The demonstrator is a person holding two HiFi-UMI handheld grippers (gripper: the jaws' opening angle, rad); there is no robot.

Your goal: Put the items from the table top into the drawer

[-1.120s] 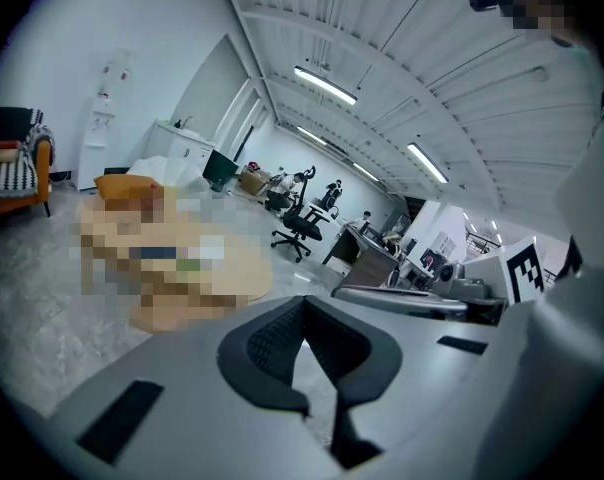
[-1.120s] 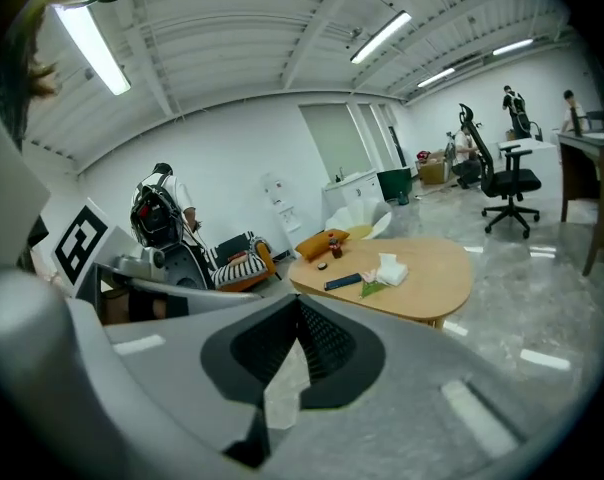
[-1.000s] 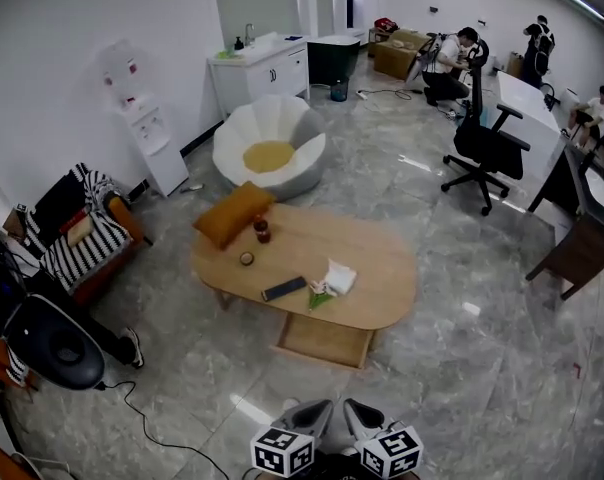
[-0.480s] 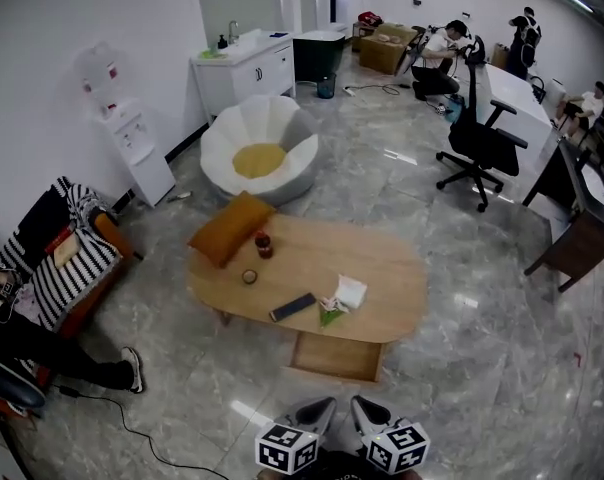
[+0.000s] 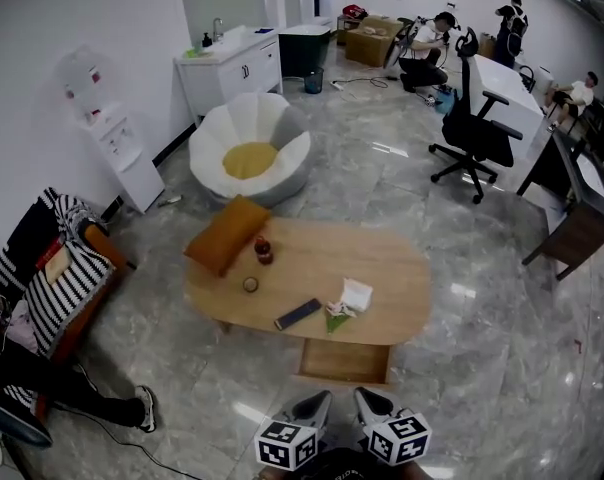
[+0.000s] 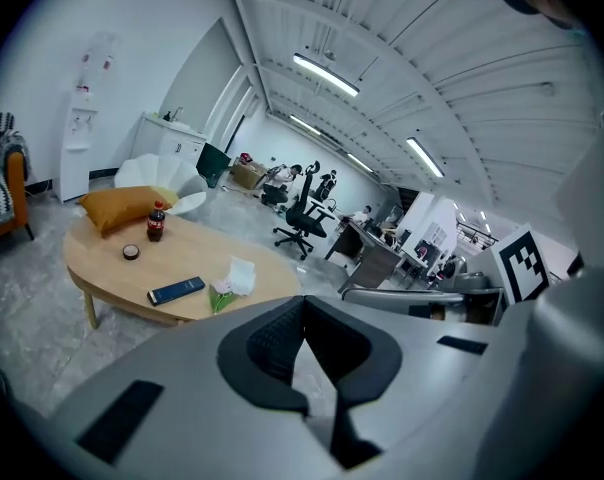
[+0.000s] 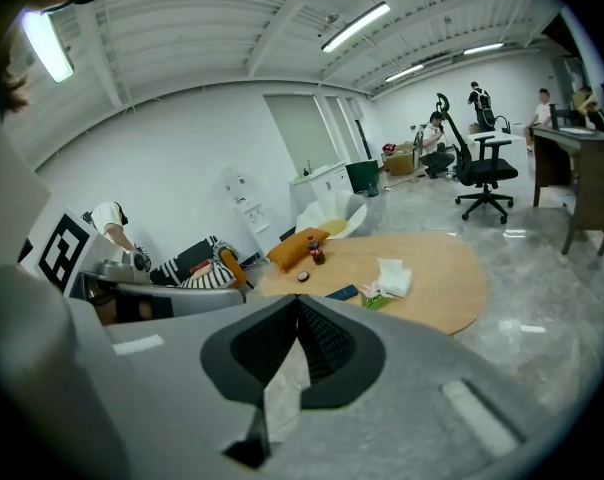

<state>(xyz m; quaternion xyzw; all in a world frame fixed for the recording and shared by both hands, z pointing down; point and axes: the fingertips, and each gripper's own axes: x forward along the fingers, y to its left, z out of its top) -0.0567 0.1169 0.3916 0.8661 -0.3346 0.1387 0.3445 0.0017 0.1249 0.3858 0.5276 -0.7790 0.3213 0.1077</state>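
Left tongs [image 5: 320, 400] and right tongs [image 5: 365, 398] pressed together, empty; table [image 5: 382, 266], open drawer [image 5: 344, 360] ahead.

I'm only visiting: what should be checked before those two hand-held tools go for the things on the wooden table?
1. The drawer open below the table: ok.
2. Room in the drawer: cannot tell; bare wood shows, but its back is hidden under the table top.
3. Items in plain sight, the bottle, round tin, dark flat device, tissue pack: ok.
4. Nothing held by the left gripper or right gripper: ok.
5. Jaws apart for a grasp: not ok, both pairs are together.
6. Items within reach: not ok, the table stands well ahead.
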